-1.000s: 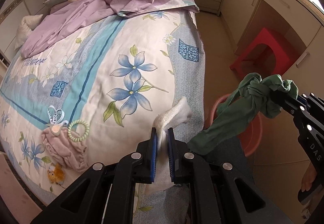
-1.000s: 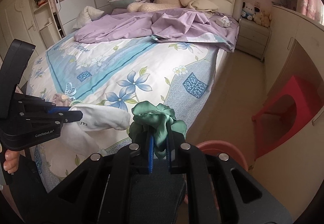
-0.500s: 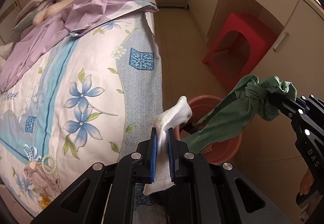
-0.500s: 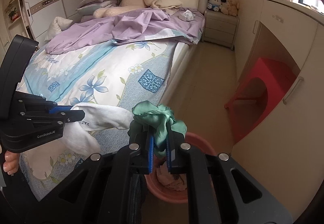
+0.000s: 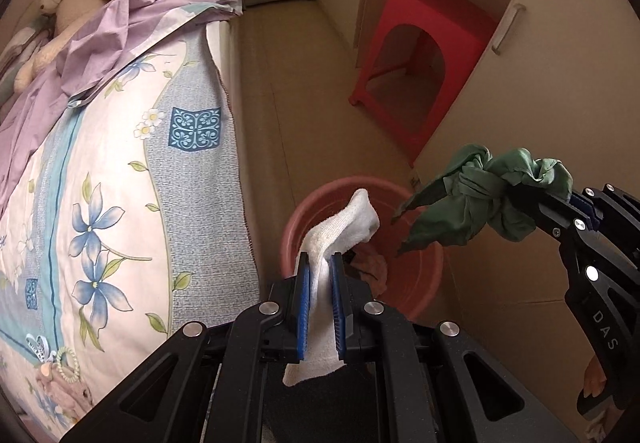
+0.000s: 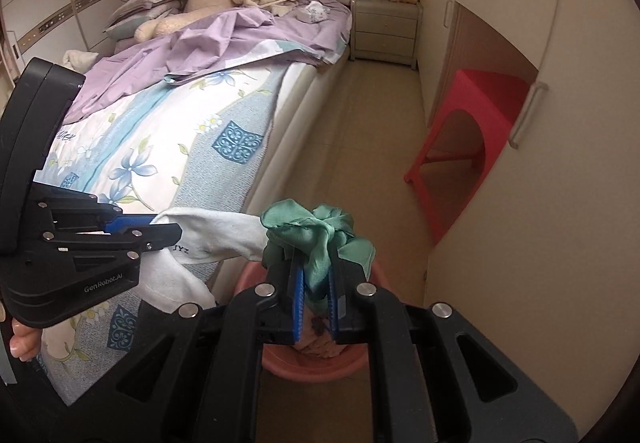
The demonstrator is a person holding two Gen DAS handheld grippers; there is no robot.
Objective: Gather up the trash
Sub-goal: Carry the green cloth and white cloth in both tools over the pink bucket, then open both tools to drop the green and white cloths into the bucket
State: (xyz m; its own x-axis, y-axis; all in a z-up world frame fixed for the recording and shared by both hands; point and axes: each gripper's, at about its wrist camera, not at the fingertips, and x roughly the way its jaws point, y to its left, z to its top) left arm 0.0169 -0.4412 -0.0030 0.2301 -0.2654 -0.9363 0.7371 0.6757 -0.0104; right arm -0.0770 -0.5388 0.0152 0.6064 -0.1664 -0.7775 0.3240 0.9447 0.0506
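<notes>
My left gripper (image 5: 319,263) is shut on a white sock (image 5: 344,227) and holds it over the near rim of a pink basin (image 5: 416,283) on the floor beside the bed. My right gripper (image 6: 315,263) is shut on a crumpled green cloth (image 6: 316,239), also above the basin (image 6: 320,367). In the left wrist view the green cloth (image 5: 488,199) hangs over the basin's right side. A pinkish cloth (image 5: 372,269) lies inside the basin. In the right wrist view the sock (image 6: 216,235) and left gripper (image 6: 160,227) are at the left.
A bed with a floral cover (image 5: 120,171) is on the left, with a small pink item and a hair tie (image 5: 66,365) near its foot. A red stool (image 5: 420,55) stands against beige cabinets (image 5: 560,83) on the right. A nightstand (image 6: 384,31) is at the far end.
Both grippers have swung away from the bed to above the pink basin, carrying the sock and the green cloth. The basin now sits directly under them.
</notes>
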